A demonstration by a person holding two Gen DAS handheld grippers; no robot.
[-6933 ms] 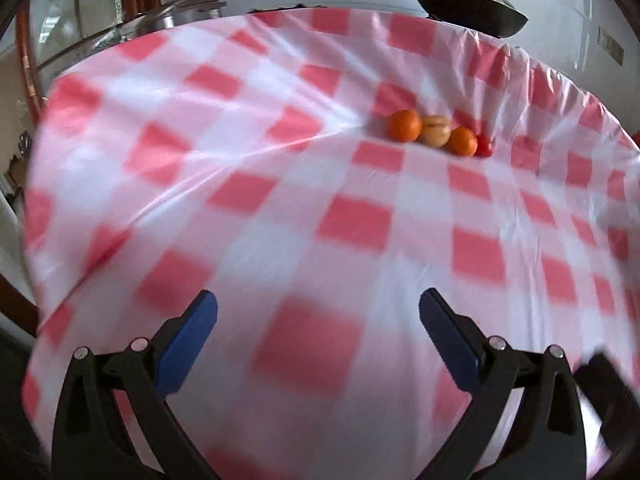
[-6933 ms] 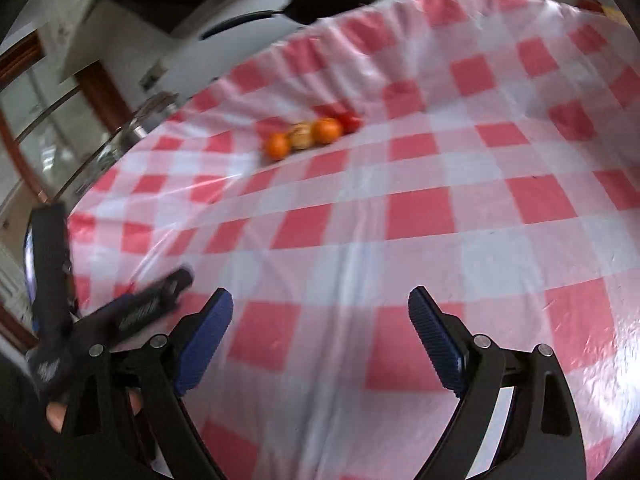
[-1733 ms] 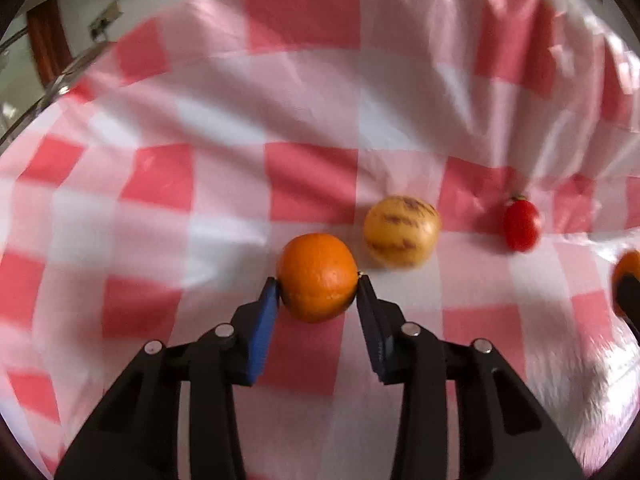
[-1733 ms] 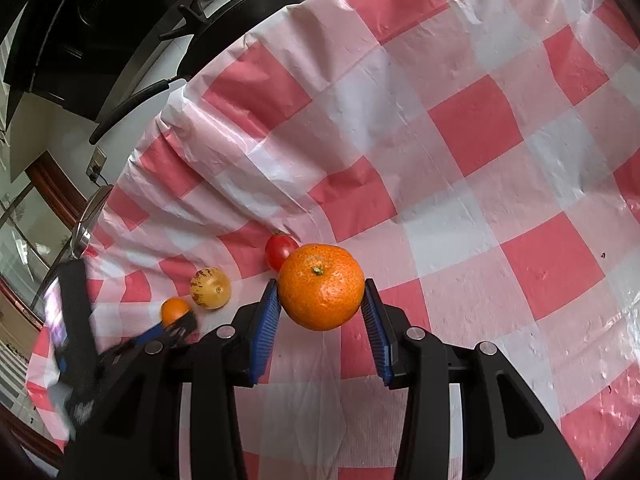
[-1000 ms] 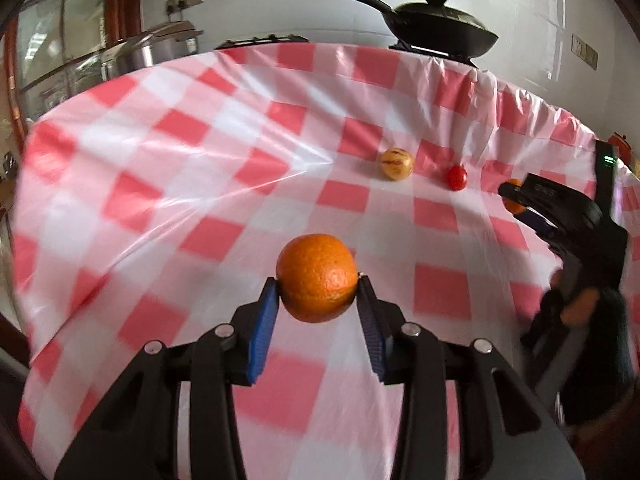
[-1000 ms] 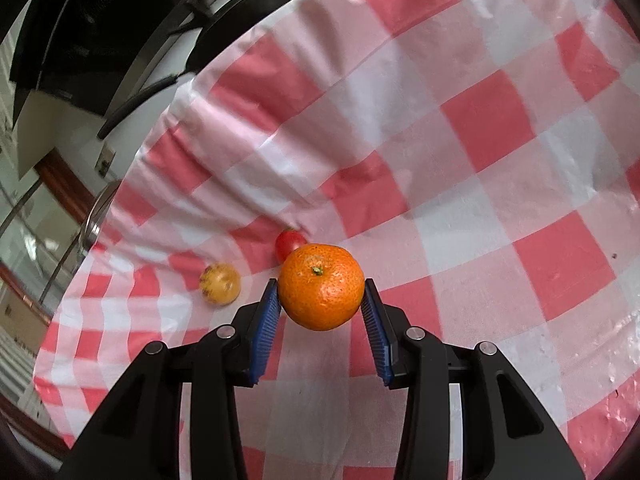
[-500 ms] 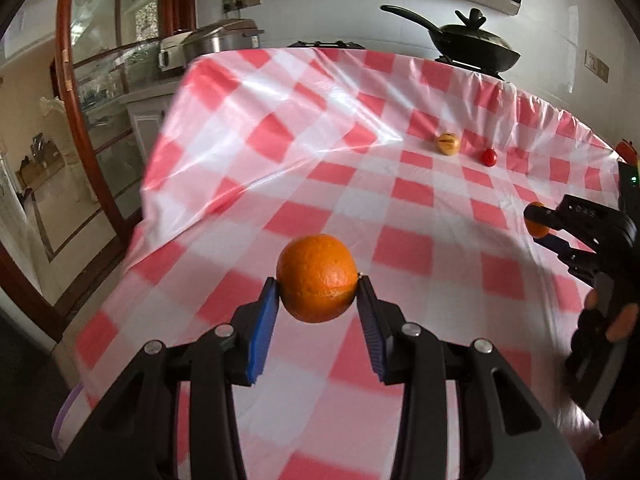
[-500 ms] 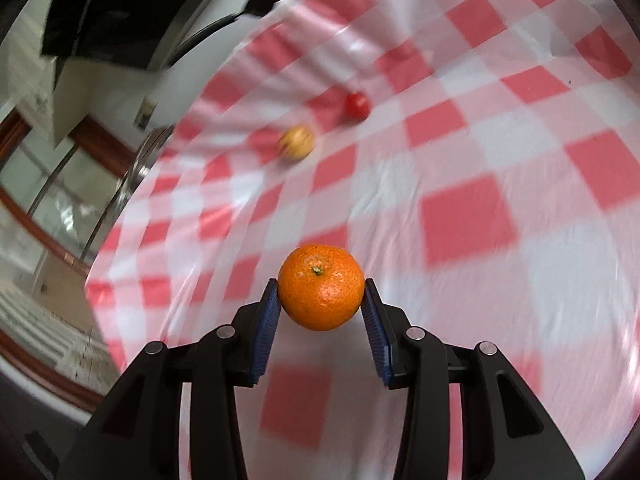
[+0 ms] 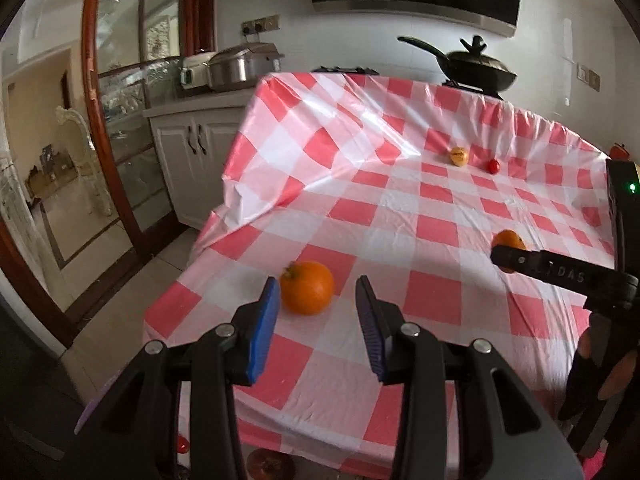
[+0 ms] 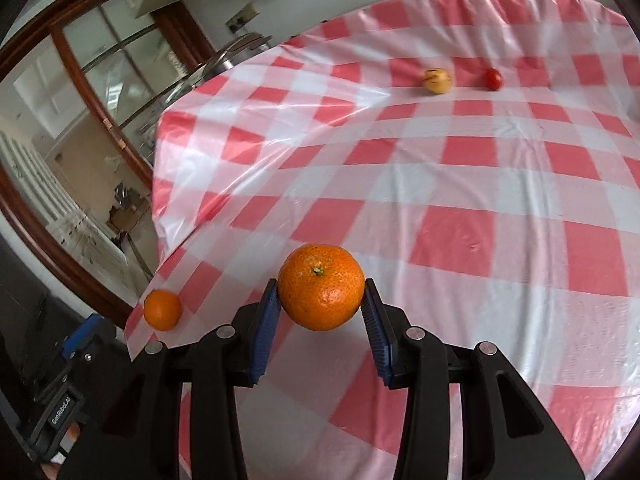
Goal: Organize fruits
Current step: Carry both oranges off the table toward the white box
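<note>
Dimpled orange point(image 10: 321, 287) sits stem-up between right gripper point(image 10: 320, 322) jaws.

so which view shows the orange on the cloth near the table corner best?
Left wrist: the orange sits large between the left gripper pads, stem visible. Right wrist shows it small at the tablecloth's edge.

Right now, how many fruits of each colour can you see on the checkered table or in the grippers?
Orange: 2, one orange on the cloth, one orange in the right gripper
Yellow: 1, yellow fruit
Red: 1, tomato
Total: 4
</note>
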